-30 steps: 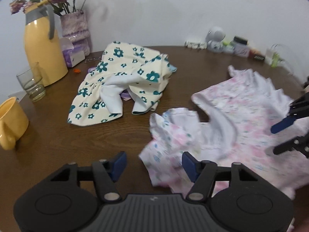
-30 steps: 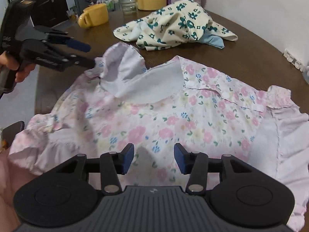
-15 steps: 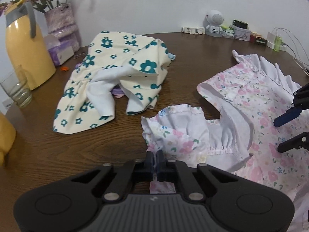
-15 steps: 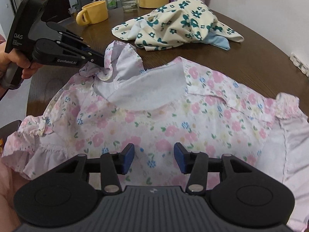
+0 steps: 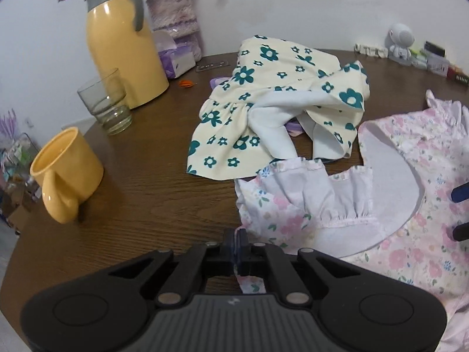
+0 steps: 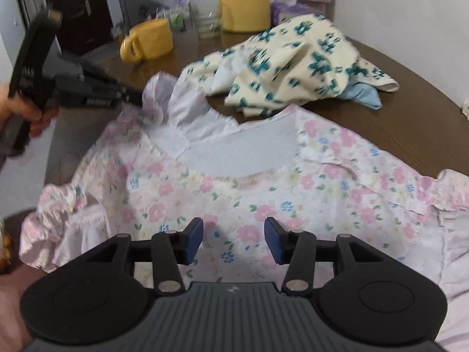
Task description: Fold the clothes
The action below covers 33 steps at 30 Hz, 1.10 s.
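A second ago the left gripper point(image 5: 238, 248) stood spread above the pink floral dress point(image 6: 263, 182); now its pads pinch the near-left ruffled sleeve point(image 5: 304, 193) (lifted off the table point(image 5: 140, 193)), so a fold can begin. The right gripper point(image 6: 233, 239) hovers half-spread, empty, over the dress's chest, near centre.

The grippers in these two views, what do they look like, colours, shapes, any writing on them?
Both are matte black plastic. Each wrist view shows a ribbed grey-black body, two round discs at the sides, and linkage arms with silver pivot pins. The right gripper has dark blue finger pads. The left gripper, seen from the right wrist, has a pistol-style handle with blurred white lettering. No cables or sleeves show.
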### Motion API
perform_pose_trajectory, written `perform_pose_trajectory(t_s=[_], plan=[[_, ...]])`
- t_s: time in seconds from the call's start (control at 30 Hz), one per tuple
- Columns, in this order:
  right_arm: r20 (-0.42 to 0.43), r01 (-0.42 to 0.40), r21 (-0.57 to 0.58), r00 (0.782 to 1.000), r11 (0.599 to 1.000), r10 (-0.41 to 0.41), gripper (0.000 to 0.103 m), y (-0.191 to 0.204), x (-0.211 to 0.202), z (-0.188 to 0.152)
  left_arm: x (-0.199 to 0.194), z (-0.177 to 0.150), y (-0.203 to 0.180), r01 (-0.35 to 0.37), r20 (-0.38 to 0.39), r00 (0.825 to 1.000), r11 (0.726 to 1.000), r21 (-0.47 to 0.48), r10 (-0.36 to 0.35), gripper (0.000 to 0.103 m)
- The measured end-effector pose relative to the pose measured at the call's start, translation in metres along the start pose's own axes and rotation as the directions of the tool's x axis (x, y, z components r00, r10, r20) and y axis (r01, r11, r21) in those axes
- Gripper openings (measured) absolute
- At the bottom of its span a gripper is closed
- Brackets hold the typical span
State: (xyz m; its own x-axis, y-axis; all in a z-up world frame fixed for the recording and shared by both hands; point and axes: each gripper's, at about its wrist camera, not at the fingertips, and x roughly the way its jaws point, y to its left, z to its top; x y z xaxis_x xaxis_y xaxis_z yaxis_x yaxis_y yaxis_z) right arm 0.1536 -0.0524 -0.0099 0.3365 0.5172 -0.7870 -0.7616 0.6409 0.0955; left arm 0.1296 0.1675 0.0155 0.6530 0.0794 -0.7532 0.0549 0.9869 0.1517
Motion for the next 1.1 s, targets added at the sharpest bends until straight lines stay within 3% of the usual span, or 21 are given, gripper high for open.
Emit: perform_pose_trajectory(t_s=[0.07,0.17,0.37,0.5,0.6,0.73,0.8,0.87,0.97,1.1], plan=[[0.031,0.025,0.032,0.999,0.999,-0.026,0.048,-0.013,-0.014,0.0,-0.005,0.003,0.003,0.037,0.024,0.999,0.999,-0.019,-0.037,0.013],[0.038,0.106,0.1,0.993,0.989,-0.11,0.049,-0.044,-0.032,-0.007,-0.01,0.011,0.003,0.075,0.055,0.996,0.997,-0.033,-0.074,0.019],[0.005,0.227,0.216,0.972,0.95,-0.233,0.049,-0.095,-0.052,-0.033,0.009,0.023,-0.013,0.1,0.043,0.994,0.995,-0.01,-0.099,0.018],[-0.01,0.238,0.249,0.97,0.939,-0.243,0.049,-0.108,-0.053,-0.05,0.025,0.021,-0.022,0.09,0.019,0.996,0.996,0.001,-0.09,0.01],[-0.007,0.235,0.272,0.97,0.933,-0.242,0.049,-0.113,-0.056,-0.06,0.031,0.018,-0.023,0.074,0.008,0.997,0.997,-0.001,-0.074,0.01],[0.032,0.122,0.255,0.99,0.959,-0.134,0.049,-0.093,-0.071,-0.066,0.01,0.013,-0.021,0.093,0.04,0.995,0.995,-0.029,-0.092,0.015],[0.048,0.037,0.188,0.998,0.982,-0.047,0.049,-0.07,-0.079,-0.066,-0.014,0.006,-0.022,0.139,0.073,0.988,0.99,-0.018,-0.137,0.038],[0.049,-0.047,0.105,0.998,0.993,0.042,0.049,-0.044,-0.085,-0.065,-0.041,-0.008,-0.025,0.177,0.086,0.98,0.984,0.013,-0.178,0.045],[0.015,-0.125,0.002,0.992,0.992,0.125,0.049,-0.009,-0.082,-0.062,-0.072,-0.032,-0.032,0.223,0.059,0.973,0.974,0.043,-0.225,0.045],[-0.022,-0.156,-0.075,0.988,0.985,0.154,0.049,0.019,-0.069,-0.063,-0.093,-0.063,-0.045,0.263,-0.008,0.965,0.963,0.063,-0.263,0.045]])
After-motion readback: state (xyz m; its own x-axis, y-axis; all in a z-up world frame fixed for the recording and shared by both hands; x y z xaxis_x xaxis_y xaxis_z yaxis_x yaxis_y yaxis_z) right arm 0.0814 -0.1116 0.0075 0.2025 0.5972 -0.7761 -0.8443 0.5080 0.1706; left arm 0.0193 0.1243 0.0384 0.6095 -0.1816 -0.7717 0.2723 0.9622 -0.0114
